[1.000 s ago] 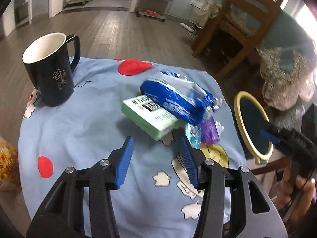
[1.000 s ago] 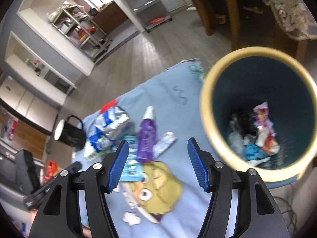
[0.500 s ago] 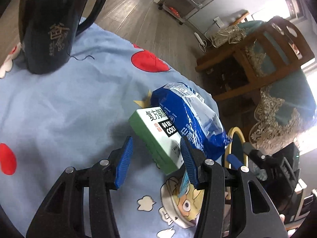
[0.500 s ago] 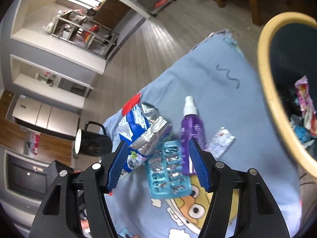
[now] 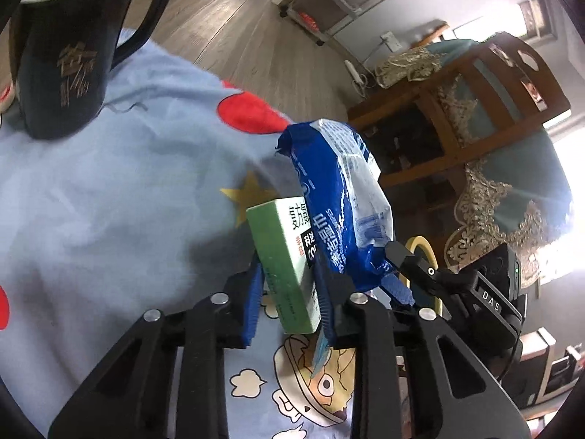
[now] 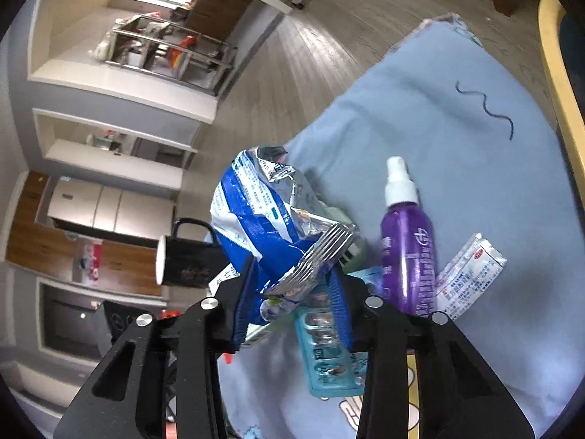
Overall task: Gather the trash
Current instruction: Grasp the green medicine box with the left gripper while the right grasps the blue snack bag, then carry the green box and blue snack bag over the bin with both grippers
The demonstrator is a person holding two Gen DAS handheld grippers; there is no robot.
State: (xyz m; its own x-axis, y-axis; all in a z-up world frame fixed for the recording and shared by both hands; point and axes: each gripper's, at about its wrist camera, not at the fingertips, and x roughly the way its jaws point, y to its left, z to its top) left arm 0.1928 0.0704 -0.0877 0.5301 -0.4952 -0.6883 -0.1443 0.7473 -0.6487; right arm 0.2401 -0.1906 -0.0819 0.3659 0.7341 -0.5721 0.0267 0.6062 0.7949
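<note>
I am clamping my left claw [image 5: 289, 300] on the green box [image 5: 289, 259] and my right claw [image 6: 292, 300], both having just been closing, on the blue bag [image 6: 263, 226], lifting both for the bin [image 6: 561, 73] at far right.

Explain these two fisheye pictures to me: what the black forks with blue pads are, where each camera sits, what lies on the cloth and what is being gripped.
No robot here: a person holds a hand-held gripper in each hand, each carrying a camera that looks along its fingers. In the left wrist view, the left gripper has just been closing its jaws, now pressing on the green box. In the right wrist view, the right gripper has just been closing on the blue bag. On the blue cloth lie a purple spray bottle, a blister pack, a white sachet and a black mug. The yellow-rimmed bin stands beside.
</note>
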